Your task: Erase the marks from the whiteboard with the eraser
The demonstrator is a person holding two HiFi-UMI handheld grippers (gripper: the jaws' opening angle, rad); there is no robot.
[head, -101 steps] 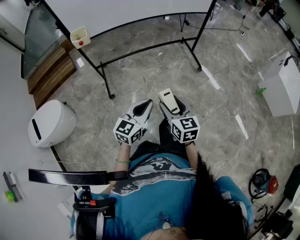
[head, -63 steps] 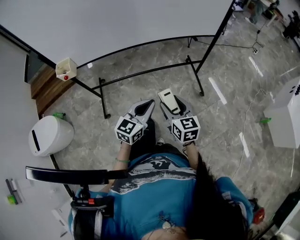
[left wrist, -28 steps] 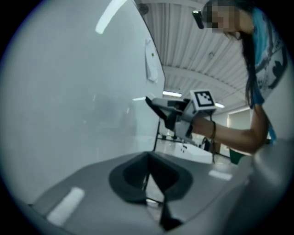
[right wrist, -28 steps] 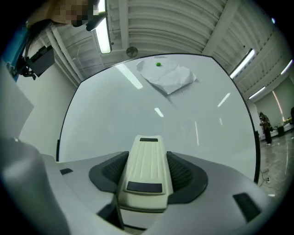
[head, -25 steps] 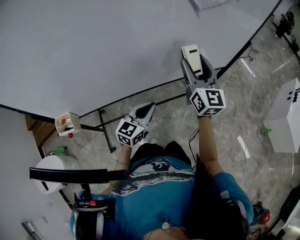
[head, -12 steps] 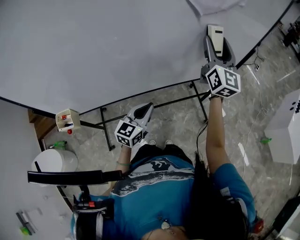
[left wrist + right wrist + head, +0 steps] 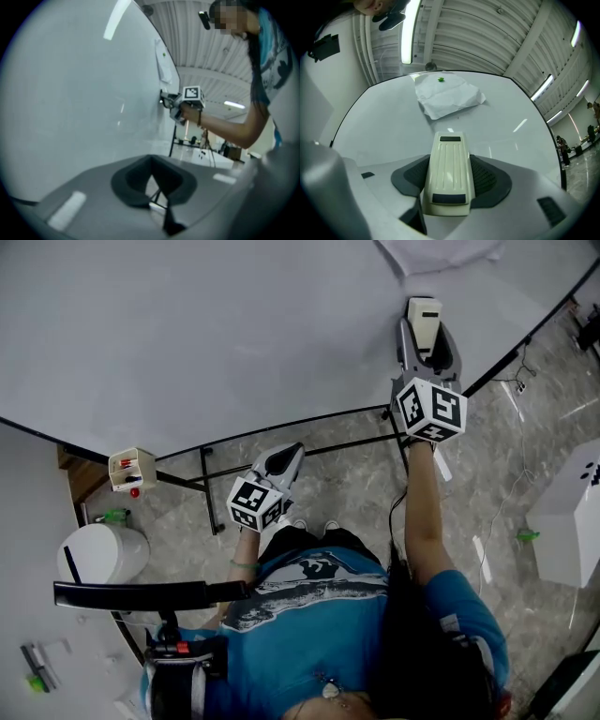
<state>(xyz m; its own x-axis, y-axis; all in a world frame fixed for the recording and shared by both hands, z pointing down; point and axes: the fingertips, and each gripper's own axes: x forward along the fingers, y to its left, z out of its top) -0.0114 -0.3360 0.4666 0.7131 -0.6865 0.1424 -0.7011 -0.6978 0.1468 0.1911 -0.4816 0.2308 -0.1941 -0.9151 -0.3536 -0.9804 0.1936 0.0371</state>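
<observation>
One wide whiteboard (image 7: 216, 324) stood ahead of both grippers, on a black stand (image 7: 281, 427) over a grey stone floor (image 7: 347, 484). A crumpled paper (image 7: 447, 96) hung on the board above and ahead of the right gripper (image 7: 427, 338), with a small green dot (image 7: 440, 79) near its top edge. The person's right arm (image 7: 420, 512) was stretched forward and up, so the right gripper was held high, against the right part of the board. Its jaws pinched a cream eraser (image 7: 449, 173) from both sides, and the eraser stuck out past the jaw tips toward the board. From the left gripper view the eraser's far end seemed to touch the board surface. The left gripper (image 7: 153, 159) was held low and close to the body, well below and to the left of the right one. Its jaws were pressed together at the tips, with nothing between them. It pointed up at the lower part of the board.
</observation>
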